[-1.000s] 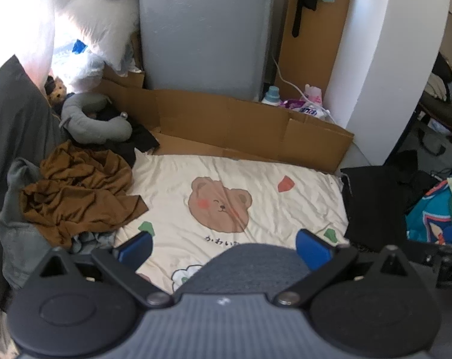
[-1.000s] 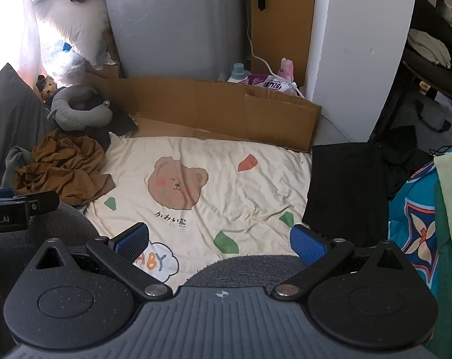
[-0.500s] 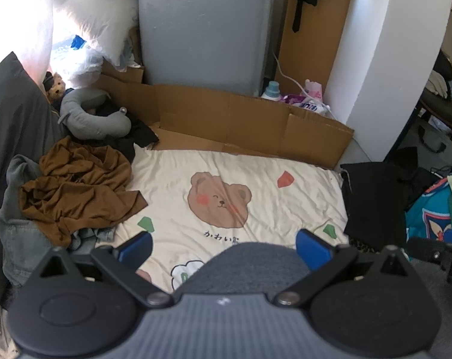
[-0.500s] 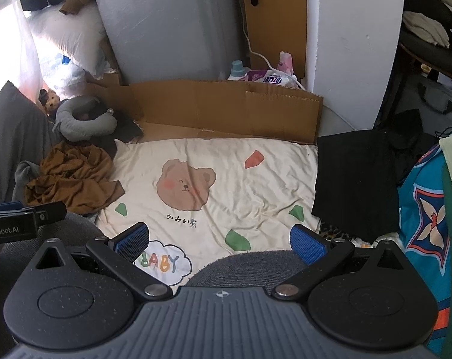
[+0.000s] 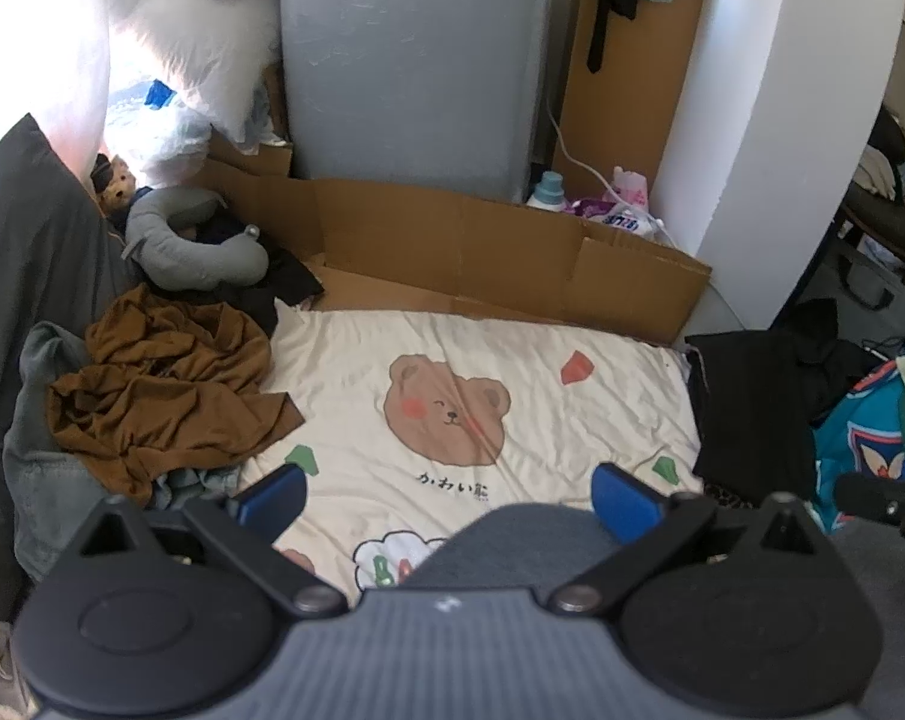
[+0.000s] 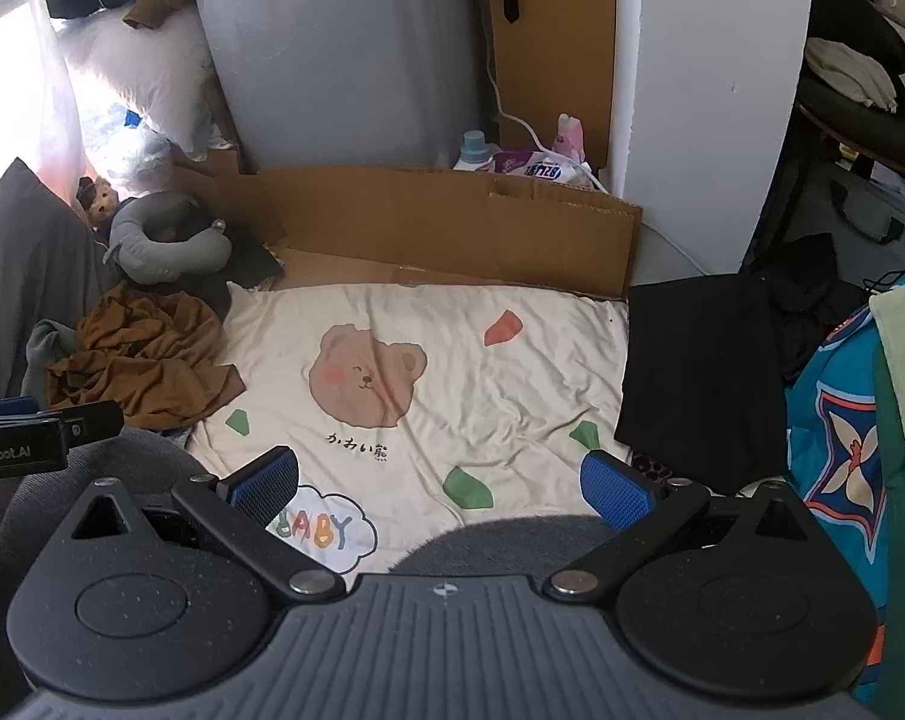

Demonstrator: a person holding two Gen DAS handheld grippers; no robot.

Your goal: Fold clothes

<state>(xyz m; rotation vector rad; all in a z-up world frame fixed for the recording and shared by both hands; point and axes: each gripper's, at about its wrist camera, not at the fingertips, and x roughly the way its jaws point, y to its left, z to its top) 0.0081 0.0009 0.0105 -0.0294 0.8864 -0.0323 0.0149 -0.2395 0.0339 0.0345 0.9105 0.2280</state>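
left gripper (image 5: 449, 495) and right gripper (image 6: 440, 483) spread wide, empty (above cream bear-print blanket (image 5: 500, 372)); crumpled brown garment (image 5: 164, 384) on blanket's left edge, folded black garment (image 6: 698, 360) right.

Left gripper (image 5: 449, 495) held level, jaws spread wide, nothing between them. Right gripper (image 6: 440, 483) likewise (blue pads (image 6: 614, 489) apart, empty), alongside it.

1. A brown garment (image 5: 164, 384) lies crumpled in a loose heap at the left edge of the cream bear-print blanket (image 5: 512, 360), one corner spilling onto it.
2. A grey garment (image 5: 38, 468) sits bunched beneath and left of the brown one.
3. A black garment (image 6: 698, 360) lies fairly flat along the blanket's right edge.
4. A teal patterned garment (image 6: 836, 438) lies further right, beside the black one.
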